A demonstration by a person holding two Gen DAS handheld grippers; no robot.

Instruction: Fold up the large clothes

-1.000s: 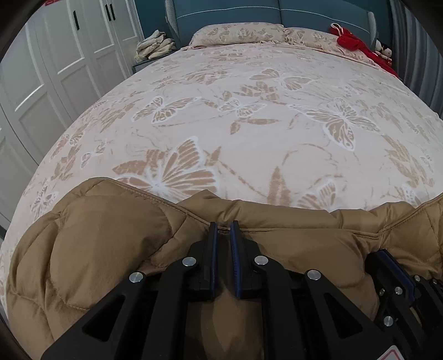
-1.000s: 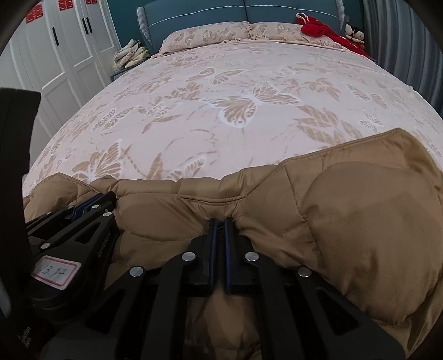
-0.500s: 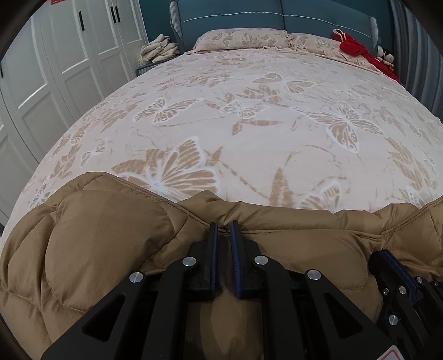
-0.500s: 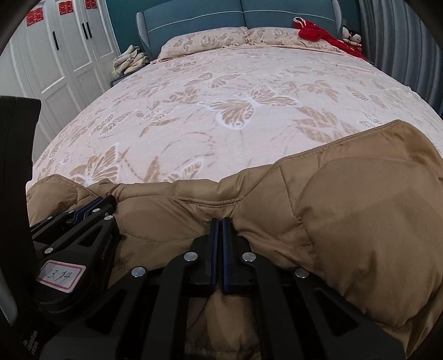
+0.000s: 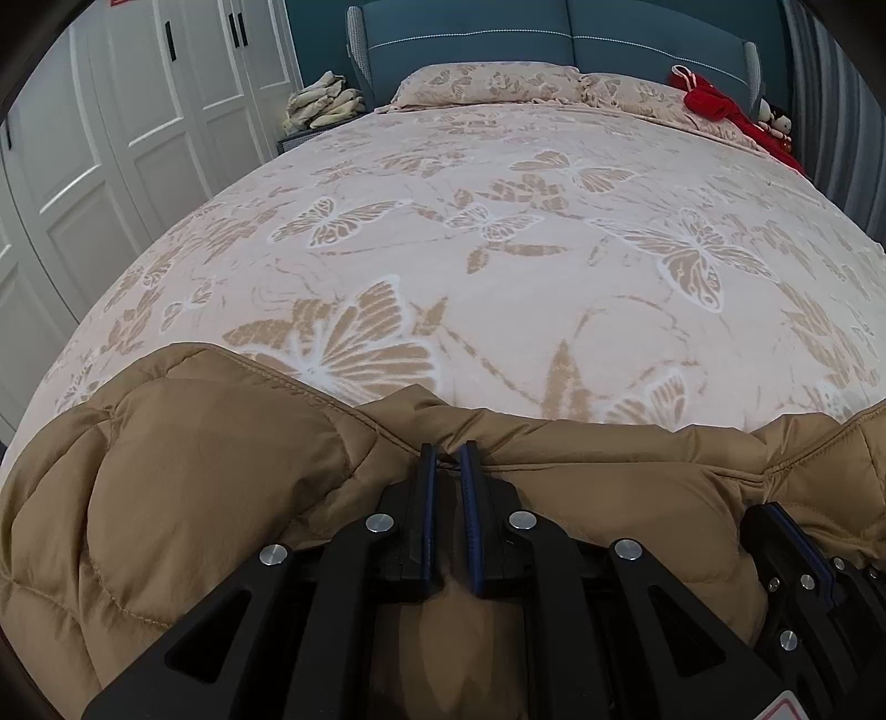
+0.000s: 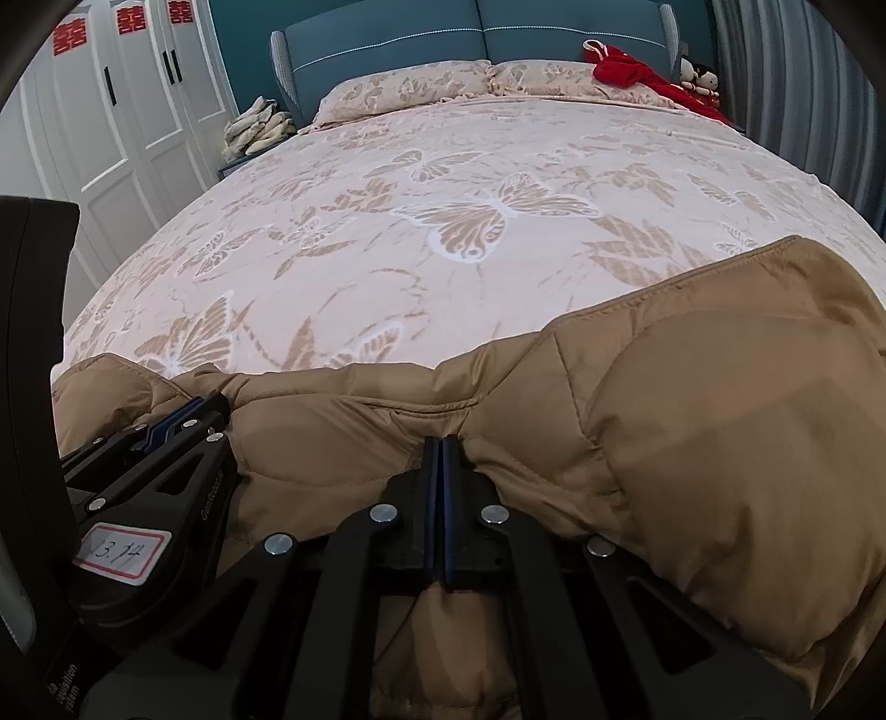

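Observation:
A tan quilted puffer jacket [image 5: 183, 487] [image 6: 720, 443] lies bunched across the near end of the bed. My left gripper [image 5: 447, 451] is shut on the jacket's far hem, a fold of fabric pinched between its blue pads. My right gripper [image 6: 441, 443] is shut on the same hem further right, its pads pressed together over the seam. Each gripper shows in the other's view: the right gripper [image 5: 786, 526] at the lower right of the left wrist view, the left gripper [image 6: 183, 421] at the left of the right wrist view. The jacket's near part is hidden under the gripper frames.
The bed's butterfly-print cover [image 5: 498, 249] stretches away to two pillows [image 5: 487, 83] and a blue headboard [image 5: 554, 39]. A red cloth [image 5: 720, 105] and small dolls lie at the far right corner. White wardrobe doors [image 5: 111, 138] stand on the left, with a pile of folded cloth [image 5: 326, 102].
Both views have tipped slightly, showing more of the headboard. The right gripper's pads closed the last sliver on the hem. The jacket has barely shifted.

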